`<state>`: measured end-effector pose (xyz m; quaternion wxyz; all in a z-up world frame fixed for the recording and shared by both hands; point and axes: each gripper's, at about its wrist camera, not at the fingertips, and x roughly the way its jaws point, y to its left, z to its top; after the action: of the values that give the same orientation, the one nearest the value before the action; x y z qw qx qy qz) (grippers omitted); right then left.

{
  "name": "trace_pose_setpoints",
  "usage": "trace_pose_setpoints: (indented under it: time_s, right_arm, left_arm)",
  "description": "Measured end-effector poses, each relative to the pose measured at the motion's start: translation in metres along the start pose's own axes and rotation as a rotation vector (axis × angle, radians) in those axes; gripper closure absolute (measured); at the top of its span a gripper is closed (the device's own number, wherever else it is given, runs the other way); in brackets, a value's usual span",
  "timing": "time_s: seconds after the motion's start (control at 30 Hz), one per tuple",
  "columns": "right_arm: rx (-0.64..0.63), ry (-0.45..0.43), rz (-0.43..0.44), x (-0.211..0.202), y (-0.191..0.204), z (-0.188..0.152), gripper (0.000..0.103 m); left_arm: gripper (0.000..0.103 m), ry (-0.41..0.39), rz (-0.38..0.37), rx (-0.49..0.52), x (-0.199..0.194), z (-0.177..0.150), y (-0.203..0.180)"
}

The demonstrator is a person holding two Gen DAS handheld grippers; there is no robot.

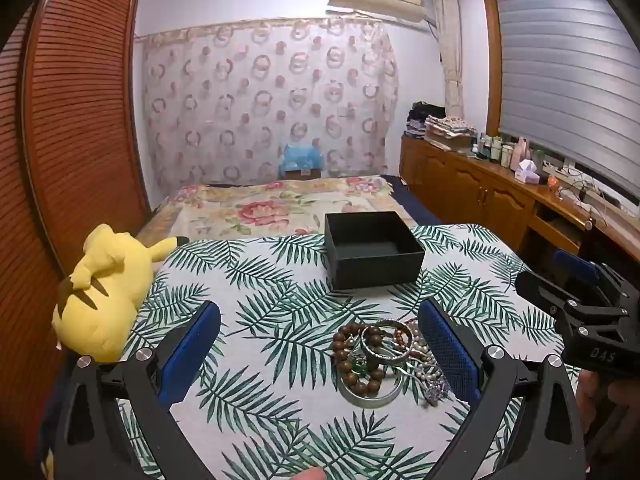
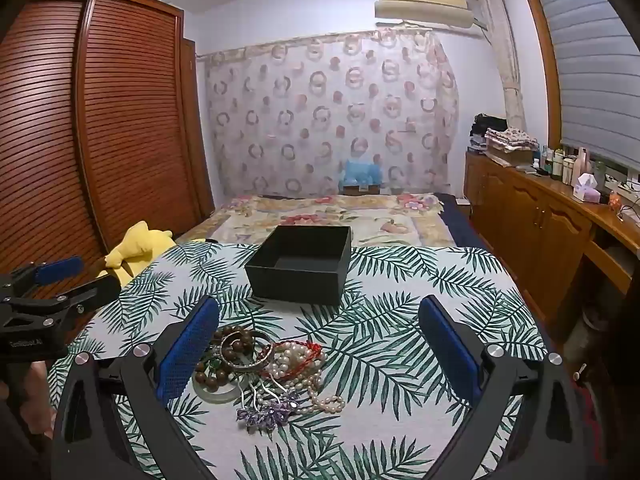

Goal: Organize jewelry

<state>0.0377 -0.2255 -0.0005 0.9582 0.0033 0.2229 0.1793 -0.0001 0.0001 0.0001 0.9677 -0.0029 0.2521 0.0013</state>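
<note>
Tangled jewelry heap [image 2: 264, 368] just in front of the black box [image 2: 300, 266], nothing packed yet.
Both our claws, left gripper [image 1: 320, 352] & right gripper [image 2: 320, 352], gape wide, empty; risk: grabbing the pearl strand [image 2: 296, 364] drags the wooden bead bracelet [image 1: 358, 356] w/ it (strands interlocked).

Both wrist cameras looked forward, low over the bench [image 1: 280, 280], toward the curtained far wall. The left view sat close behind the left claw [image 1: 320, 344], with the jewelry pile [image 1: 384, 356] near its right finger and the right claw [image 1: 576, 280] at its right edge. The right view sat likewise behind the right claw [image 2: 320, 340], with the pile [image 2: 264, 364] by its left finger and the left claw [image 2: 60, 276] at its left edge. Both views shared the pile, the black box [image 1: 372, 248], the bed [image 1: 280, 204] and the wardrobe [image 1: 80, 120].
</note>
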Motion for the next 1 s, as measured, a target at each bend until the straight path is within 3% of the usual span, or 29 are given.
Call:
trace_pose_setpoints:
  time_s: [1.0]
  right_arm:
    - [0.007, -0.001, 0.006, 0.0011, 0.0006, -0.0002, 0.003]
  left_arm:
    - [0.008, -0.009, 0.001, 0.000, -0.0010, 0.0003, 0.0010]
